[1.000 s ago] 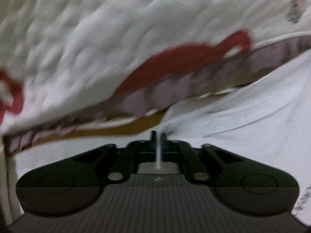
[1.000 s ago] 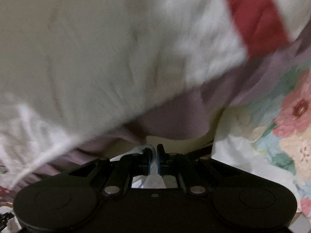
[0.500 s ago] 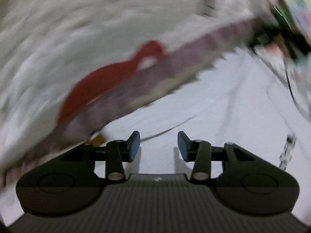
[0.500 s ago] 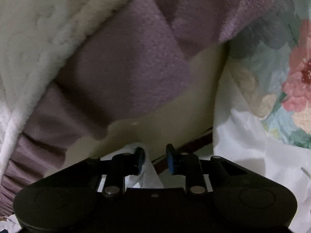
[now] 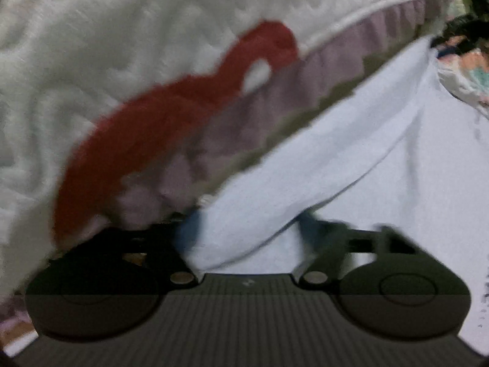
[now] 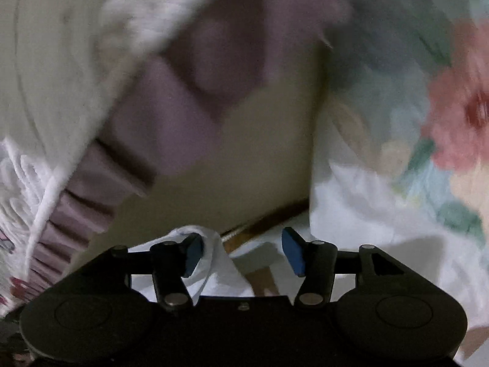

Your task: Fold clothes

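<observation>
A pale white garment (image 5: 351,153) lies spread in the left wrist view, with a raised fold running from the upper right down between the fingers of my left gripper (image 5: 247,232). That gripper is open, its blue pads on either side of the fold. In the right wrist view my right gripper (image 6: 241,252) is open too. A crumpled corner of white cloth (image 6: 211,257) rests against its left pad (image 6: 192,253) without being pinched. Both views are blurred.
A white quilted bedcover (image 5: 107,61) with a red pattern (image 5: 171,116) and a purple ruffled border (image 6: 189,98) fills the left and top. Flowered fabric (image 6: 443,122) lies to the right. A dark object (image 5: 464,33) sits at the left view's far right edge.
Both grippers were shut on white cloth a second ago, then opened and let it go. The left gripper has since slid forward around a fold; the right has opened wider.
</observation>
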`<control>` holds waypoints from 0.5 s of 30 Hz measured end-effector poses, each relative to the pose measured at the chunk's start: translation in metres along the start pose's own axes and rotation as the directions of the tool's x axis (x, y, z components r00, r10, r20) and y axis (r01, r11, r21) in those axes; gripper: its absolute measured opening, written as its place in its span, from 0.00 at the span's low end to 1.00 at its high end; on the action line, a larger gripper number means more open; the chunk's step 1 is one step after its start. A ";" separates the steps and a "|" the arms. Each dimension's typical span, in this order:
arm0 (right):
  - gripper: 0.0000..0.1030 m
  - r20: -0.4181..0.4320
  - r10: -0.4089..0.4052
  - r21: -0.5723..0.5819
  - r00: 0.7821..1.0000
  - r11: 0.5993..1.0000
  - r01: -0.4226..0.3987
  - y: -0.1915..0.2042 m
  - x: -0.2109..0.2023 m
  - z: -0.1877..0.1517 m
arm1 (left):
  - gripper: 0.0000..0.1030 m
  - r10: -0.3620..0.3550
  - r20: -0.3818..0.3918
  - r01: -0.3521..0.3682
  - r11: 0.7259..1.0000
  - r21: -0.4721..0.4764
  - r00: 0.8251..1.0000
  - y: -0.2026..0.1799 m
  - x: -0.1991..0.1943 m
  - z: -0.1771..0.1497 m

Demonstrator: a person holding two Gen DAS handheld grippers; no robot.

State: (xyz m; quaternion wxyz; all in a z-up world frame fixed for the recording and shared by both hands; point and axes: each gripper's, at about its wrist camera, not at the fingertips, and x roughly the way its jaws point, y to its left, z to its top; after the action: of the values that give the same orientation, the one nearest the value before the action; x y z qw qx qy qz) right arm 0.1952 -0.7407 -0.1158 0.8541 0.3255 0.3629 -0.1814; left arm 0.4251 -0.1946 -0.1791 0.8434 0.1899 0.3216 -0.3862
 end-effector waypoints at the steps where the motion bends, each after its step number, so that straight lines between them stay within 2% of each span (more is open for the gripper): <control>1: 0.60 -0.010 0.015 0.033 1.000 0.999 -0.015 -0.005 0.002 -0.005 | 0.01 0.011 0.011 -0.011 1.000 -0.030 1.000 0.002 0.000 0.000; 3: 0.60 -0.031 0.015 0.082 0.999 0.997 -0.012 -0.008 0.006 -0.010 | 0.01 0.035 0.032 -0.032 0.996 -0.089 0.999 0.006 -0.001 0.000; 5: 0.60 -0.068 0.025 0.184 0.997 0.983 -0.012 -0.013 0.013 -0.011 | 0.01 0.060 0.052 -0.051 0.988 -0.148 0.997 0.009 -0.002 0.000; 7: 0.60 -0.115 0.120 0.389 0.986 0.919 -0.067 -0.025 0.025 -0.016 | 0.01 0.084 0.064 -0.069 0.977 -0.204 0.994 0.012 -0.002 -0.001; 10: 0.60 -0.007 0.155 0.483 0.988 0.866 -0.132 -0.026 0.021 -0.022 | 0.01 0.104 0.033 -0.092 0.962 -0.258 0.994 0.008 0.007 -0.006; 11: 0.60 0.058 0.161 0.483 0.985 0.859 -0.169 -0.026 0.015 -0.024 | 0.01 0.111 0.023 -0.100 0.956 -0.276 0.994 0.007 0.010 -0.008; 14: 0.60 0.246 0.174 0.464 0.953 0.843 -0.274 -0.026 -0.002 -0.030 | 0.01 0.120 0.022 -0.106 0.936 -0.335 0.992 0.012 0.014 -0.006; 15: 0.60 0.228 0.163 0.370 0.960 0.897 -0.240 -0.015 -0.005 -0.036 | 0.01 0.125 0.028 -0.106 0.928 -0.358 0.992 0.016 0.015 -0.004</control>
State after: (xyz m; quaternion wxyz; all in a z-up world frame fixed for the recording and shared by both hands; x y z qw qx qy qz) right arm 0.1662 -0.7264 -0.1373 0.8160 0.5076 0.1997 -0.1912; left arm 0.4430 -0.1904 -0.1914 0.8930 0.0431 0.3529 -0.2760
